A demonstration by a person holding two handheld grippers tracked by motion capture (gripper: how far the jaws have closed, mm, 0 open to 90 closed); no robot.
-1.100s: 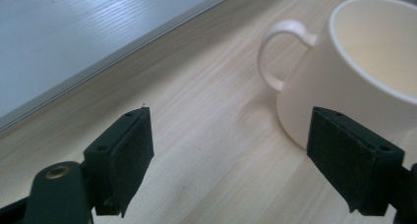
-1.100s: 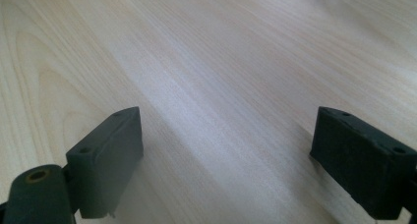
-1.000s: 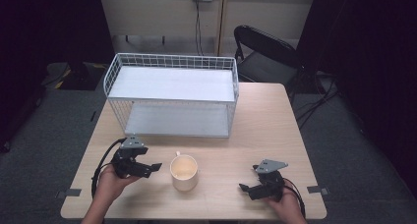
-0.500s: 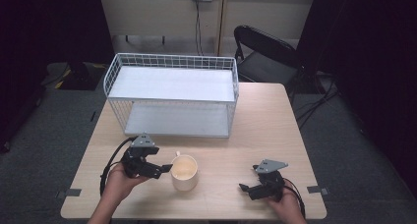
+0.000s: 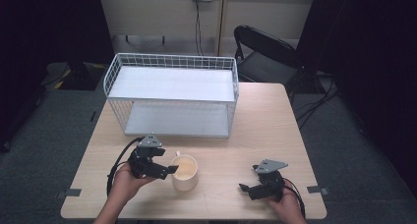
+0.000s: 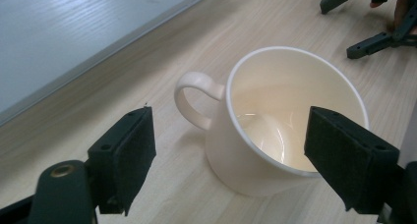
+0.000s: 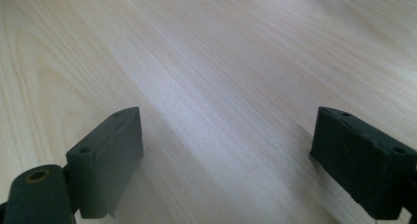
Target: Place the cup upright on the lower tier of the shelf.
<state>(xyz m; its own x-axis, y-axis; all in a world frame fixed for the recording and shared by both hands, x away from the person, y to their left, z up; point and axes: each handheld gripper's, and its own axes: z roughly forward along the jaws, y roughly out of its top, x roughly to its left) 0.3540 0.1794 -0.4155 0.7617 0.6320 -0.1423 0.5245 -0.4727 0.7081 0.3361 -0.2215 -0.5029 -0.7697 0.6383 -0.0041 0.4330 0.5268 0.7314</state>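
Note:
A cream mug point(image 5: 185, 174) stands upright and empty on the wooden table point(image 5: 255, 135), near its front edge, with its handle point(image 6: 196, 98) pointing toward the wire shelf. My left gripper point(image 5: 167, 163) is open just left of the mug, its tips at the mug's side. In the left gripper view the mug point(image 6: 275, 121) sits ahead between the wide-spread jaws, and the pads point(image 6: 125, 157) do not touch it. My right gripper point(image 5: 250, 179) rests open at the front right, and in its own view the right gripper point(image 7: 226, 155) has bare tabletop between its jaws.
A white two-level wire shelf point(image 5: 172, 94) stands at the back of the table, its lower board point(image 6: 59, 32) close behind the mug. A black chair point(image 5: 265, 52) stands beyond the table's far right corner. The table's front edge runs just below both hands.
My left gripper has moved right across the table to the mug's side. The right gripper and the mug have stayed in place.

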